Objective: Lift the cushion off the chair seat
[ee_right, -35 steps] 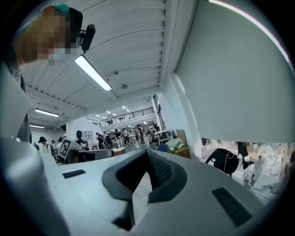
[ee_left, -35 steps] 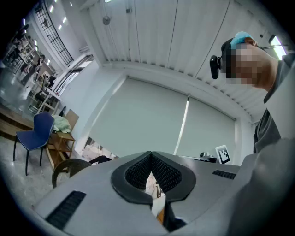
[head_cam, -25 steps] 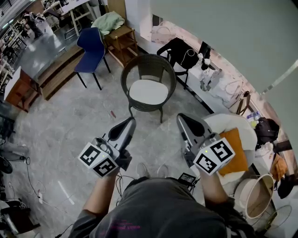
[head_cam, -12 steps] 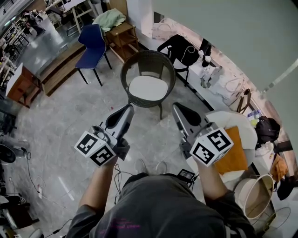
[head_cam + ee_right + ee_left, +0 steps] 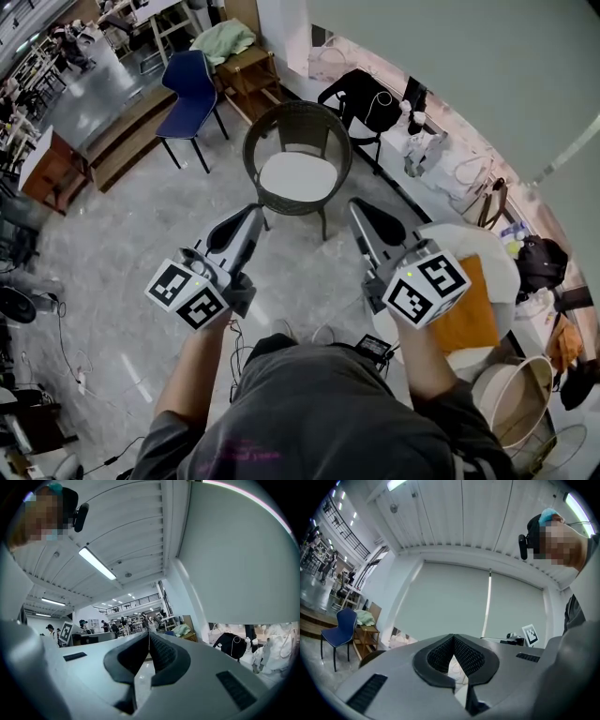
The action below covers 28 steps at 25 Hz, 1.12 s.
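The left claw [image 5: 251, 214] has its jaws pressed together with nothing between them, and the right claw [image 5: 362, 208] is closed and empty in the same way. Both are held level, side by side above bare floor [image 5: 141, 244].

From the midpoint between them, the cushion [image 5: 298, 178] lies at twelve o'clock, well apart from either tip. It sits flat inside the round wicker chair [image 5: 267, 122], filling the seat.

The cushion looks like a pale, padded round pad, so it is probably light, soft and floppy, with a cloth cover that should not slip much. A single pinch would likely let it sag and fold. The front edge, at six o'clock on the seat, is the exposed part. A likely hold is one claw at seven o'clock and the other at five, each opened first and biting well into the rim.
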Each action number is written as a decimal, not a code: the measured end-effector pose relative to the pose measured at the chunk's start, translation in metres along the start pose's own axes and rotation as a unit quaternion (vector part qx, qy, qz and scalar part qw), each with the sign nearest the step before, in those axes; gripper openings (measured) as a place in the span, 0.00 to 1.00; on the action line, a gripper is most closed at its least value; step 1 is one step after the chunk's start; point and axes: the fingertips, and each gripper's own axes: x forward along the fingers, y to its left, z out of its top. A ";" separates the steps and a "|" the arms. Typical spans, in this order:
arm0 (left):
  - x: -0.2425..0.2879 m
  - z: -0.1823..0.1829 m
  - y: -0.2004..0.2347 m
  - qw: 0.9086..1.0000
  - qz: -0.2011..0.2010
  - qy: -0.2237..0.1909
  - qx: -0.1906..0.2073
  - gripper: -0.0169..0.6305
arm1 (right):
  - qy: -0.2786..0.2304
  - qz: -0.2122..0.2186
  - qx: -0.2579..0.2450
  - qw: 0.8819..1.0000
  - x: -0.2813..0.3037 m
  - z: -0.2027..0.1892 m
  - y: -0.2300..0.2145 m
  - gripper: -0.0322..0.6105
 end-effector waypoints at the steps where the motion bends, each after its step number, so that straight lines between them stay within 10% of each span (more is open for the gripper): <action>1: 0.002 -0.001 0.000 1.000 0.001 0.001 0.003 0.04 | 0.000 -0.001 0.000 1.000 -0.001 -0.001 -0.003 0.07; 16: 0.023 -0.002 0.038 1.000 0.004 -0.014 -0.010 0.04 | 0.008 -0.016 -0.008 1.000 0.022 -0.002 -0.029 0.07; 28: 0.075 -0.012 0.147 0.999 0.004 0.008 -0.039 0.04 | 0.049 -0.033 0.008 0.998 0.121 -0.030 -0.081 0.07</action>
